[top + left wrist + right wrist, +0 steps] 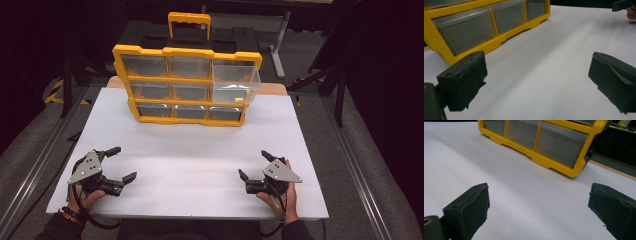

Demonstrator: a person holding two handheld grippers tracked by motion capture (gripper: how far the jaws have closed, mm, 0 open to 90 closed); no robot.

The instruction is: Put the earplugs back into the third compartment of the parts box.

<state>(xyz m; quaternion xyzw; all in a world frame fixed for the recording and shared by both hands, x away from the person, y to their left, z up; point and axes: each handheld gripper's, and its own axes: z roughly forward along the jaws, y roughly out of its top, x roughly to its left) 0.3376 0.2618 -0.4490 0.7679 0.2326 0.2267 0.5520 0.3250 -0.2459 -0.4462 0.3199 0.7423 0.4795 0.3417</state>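
The yellow organizer (186, 85) stands upright at the far edge of the white table (190, 165), its grid of clear drawers facing you. One drawer, the large one at the upper right (236, 81), is pulled forward out of the frame; the others sit flush. This protruding drawer is the probable work item.

Your left tongs (121, 163) rest low on the near left of the table, jaws spread wide with nothing between them. Your right tongs (254, 164) rest on the near right, likewise spread wide and empty. Both are well apart from the organizer, with bare table between.

Note the controlling relation: the open drawer lies ahead of the right tongs and slightly inboard of them, while it lies ahead of and far across from the left tongs. The right hand (280, 197) is therefore the nearer one. The drawer's front face runs left to right across the table; its travel axis runs toward and away from you.

In the left gripper view, the bottom row of drawers (467, 31) sits up and to the left of the jaws. In the right gripper view, the organizer's lower right corner (576, 168) sits ahead, between the jaws. Contents of the drawers cannot be determined.
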